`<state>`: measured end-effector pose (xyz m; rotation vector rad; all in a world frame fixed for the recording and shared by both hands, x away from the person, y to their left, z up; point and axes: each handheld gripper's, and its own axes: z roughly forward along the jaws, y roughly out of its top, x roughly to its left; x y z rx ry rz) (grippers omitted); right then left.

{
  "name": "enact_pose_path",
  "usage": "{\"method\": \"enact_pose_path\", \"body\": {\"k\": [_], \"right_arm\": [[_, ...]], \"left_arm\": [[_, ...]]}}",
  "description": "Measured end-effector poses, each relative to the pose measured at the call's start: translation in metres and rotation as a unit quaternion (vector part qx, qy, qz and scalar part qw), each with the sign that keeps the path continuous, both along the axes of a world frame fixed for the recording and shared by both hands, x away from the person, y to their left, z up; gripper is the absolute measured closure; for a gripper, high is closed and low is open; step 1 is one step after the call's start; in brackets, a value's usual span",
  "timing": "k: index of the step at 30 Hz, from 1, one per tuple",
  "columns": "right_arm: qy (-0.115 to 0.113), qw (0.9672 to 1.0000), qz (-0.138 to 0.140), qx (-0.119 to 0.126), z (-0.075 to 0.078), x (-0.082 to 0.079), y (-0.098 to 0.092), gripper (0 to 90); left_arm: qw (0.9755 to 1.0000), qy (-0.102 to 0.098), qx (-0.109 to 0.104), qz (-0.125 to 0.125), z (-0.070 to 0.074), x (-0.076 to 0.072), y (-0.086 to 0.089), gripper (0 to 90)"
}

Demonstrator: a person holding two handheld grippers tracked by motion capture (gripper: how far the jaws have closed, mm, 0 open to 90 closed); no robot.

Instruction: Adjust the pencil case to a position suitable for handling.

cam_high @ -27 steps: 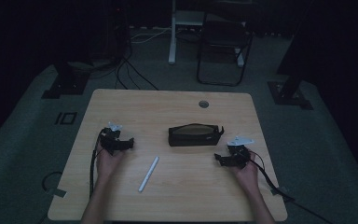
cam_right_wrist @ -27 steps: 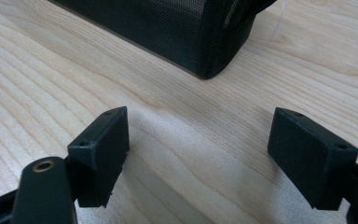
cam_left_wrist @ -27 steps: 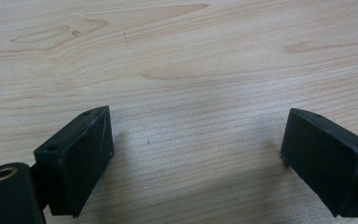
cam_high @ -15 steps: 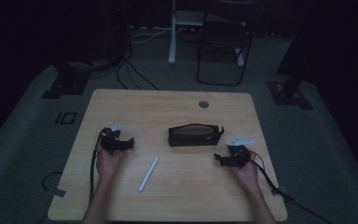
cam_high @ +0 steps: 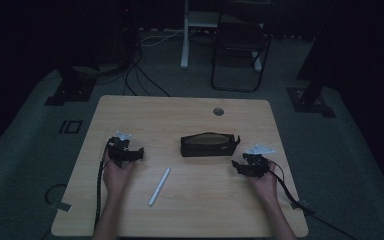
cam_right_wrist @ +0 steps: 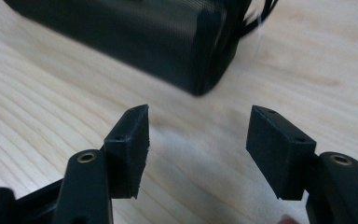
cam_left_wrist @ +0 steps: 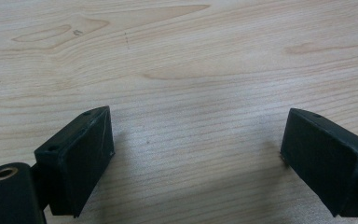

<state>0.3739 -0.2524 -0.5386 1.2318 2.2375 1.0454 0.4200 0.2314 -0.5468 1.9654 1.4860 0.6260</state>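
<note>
The black pencil case [cam_high: 209, 145] lay lengthwise near the middle of the table [cam_high: 130, 107], somewhat toward the far edge, its top apparently open along its length. The white pen [cam_high: 159, 186] lay apart from it, nearer the near edge and slightly left of centre, pointing obliquely toward the case. The left gripper [cam_high: 141, 153] rested near the left edge, its jaws spread wide over bare wood with nothing between them, as the left gripper view [cam_left_wrist: 196, 149] confirmed. The right gripper [cam_high: 235, 165] sat near the right edge, just beside the case's right end; in the right gripper view [cam_right_wrist: 198, 140] its jaws stood apart, nothing between them, aimed at the case's end wall [cam_right_wrist: 168, 42].

The case appeared to be a soft, light, mesh-faced fabric pouch; it would probably give under pressure and slide on the smooth wood, so a hold on the end wall or rim seemed soundest. The pen looked light, rigid and smooth, liable to roll; a pinch across the middle of its barrel seemed best. No brand, label or writing could be read on either.
</note>
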Motion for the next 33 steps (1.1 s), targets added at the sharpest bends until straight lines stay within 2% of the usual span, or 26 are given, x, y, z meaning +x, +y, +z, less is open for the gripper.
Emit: {"method": "enact_pose_path", "body": {"k": [3, 8, 9, 13, 14, 17, 19, 20, 25, 27, 33], "right_arm": [[-0.005, 0.9999, -0.012, -0.002, 0.013, 0.000, 0.003, 30.2], [-0.015, 0.9997, -0.019, -0.003, 0.021, 0.000, 0.007, 25.9], [-0.013, 0.9996, -0.022, 0.012, 0.026, 0.002, 0.008, 24.4], [-0.019, 0.9990, -0.034, 0.020, 0.034, 0.007, 0.009, 22.9], [-0.026, 0.9984, -0.041, 0.028, 0.042, 0.011, 0.010, 23.5], [-0.035, 0.9976, -0.050, 0.033, 0.050, 0.016, 0.012, 27.9], [-0.038, 0.9972, -0.054, 0.037, 0.053, 0.018, 0.013, 29.6], [-0.040, 0.9965, -0.058, 0.045, 0.056, 0.023, 0.014, 33.7], [-0.038, 0.9960, -0.067, 0.045, 0.058, 0.030, 0.017, 35.9], [-0.024, 0.9958, -0.078, 0.042, 0.056, 0.041, 0.021, 39.8], [0.003, 0.9954, -0.089, 0.035, 0.048, 0.055, 0.025, 46.5]], "left_arm": [[1.0000, 0.000, 0.000, 0.000, 0.000, 0.000, 0.000, 9.7], [1.0000, 0.000, 0.000, 0.001, 0.000, 0.000, 0.000, 9.7], [1.0000, 0.000, 0.000, 0.001, 0.000, 0.000, 0.000, 9.8], [1.0000, 0.000, 0.000, 0.001, 0.000, 0.000, 0.000, 9.8], [1.0000, 0.000, 0.000, 0.001, 0.000, 0.000, 0.000, 9.8], [1.0000, 0.000, 0.000, 0.001, 0.000, 0.000, 0.000, 9.8], [1.0000, 0.000, 0.000, 0.001, 0.000, 0.000, 0.000, 9.8], [1.0000, 0.000, 0.000, 0.001, 0.000, 0.000, 0.000, 9.8], [1.0000, 0.000, 0.000, 0.002, 0.000, 0.000, 0.000, 9.8], [1.0000, 0.000, 0.000, 0.003, 0.000, 0.000, 0.000, 9.9], [1.0000, -0.001, 0.000, 0.003, 0.000, 0.000, 0.000, 9.9]]}}
